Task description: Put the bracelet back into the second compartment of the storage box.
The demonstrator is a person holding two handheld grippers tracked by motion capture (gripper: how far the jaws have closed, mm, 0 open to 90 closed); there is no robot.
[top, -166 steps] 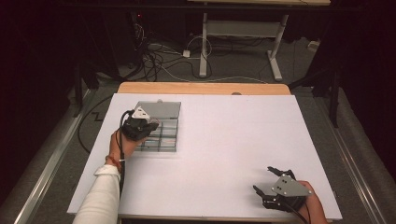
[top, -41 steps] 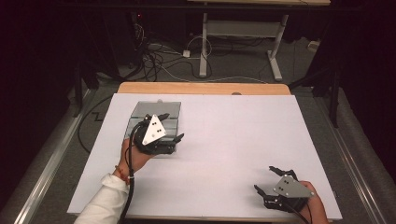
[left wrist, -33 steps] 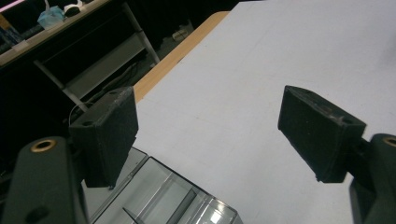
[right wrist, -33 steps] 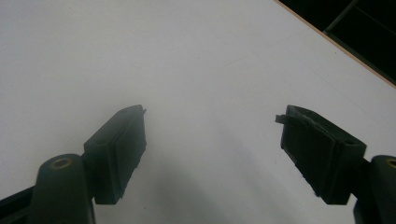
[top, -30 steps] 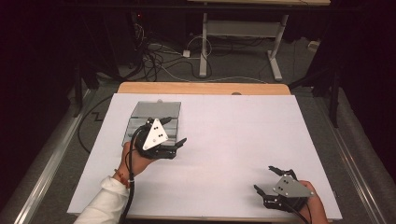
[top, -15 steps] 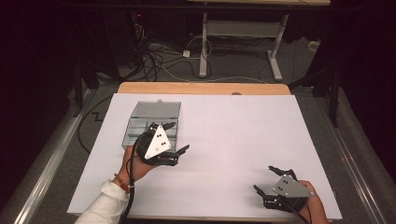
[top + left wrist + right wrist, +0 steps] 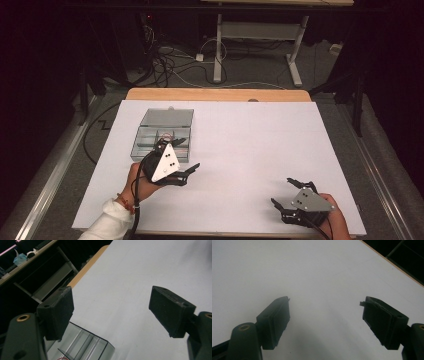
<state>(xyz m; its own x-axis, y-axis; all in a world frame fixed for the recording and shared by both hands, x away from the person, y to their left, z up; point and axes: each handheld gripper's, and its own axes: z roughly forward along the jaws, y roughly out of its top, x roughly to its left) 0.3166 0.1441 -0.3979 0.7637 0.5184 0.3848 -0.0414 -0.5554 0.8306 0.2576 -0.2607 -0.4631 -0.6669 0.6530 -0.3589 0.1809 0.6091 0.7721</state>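
Note:
A clear plastic compartment box (image 7: 164, 131) with a grey lid lies on the white table top (image 7: 260, 145) at the left; something small and red sits in one compartment. My left gripper (image 7: 188, 154) is held just in front of the box's near right corner, jaws wide apart and empty. In the left gripper view the gripper (image 7: 111, 311) stands open over bare white table, with the box's corner (image 7: 82, 345) at the lower left. My right gripper (image 7: 282, 192) rests open near the front right edge. In the right gripper view the gripper (image 7: 325, 312) has nothing between its jaws.
A wooden strip (image 7: 215, 94) borders the table's far edge. Beyond it lie floor cables (image 7: 170, 65) and a white desk frame (image 7: 260, 35). A dark shelf unit (image 7: 37, 277) stands past the table in the left gripper view.
My left gripper has come off the box, moving toward the person and slightly right, with its jaws open. The right gripper has stayed put.

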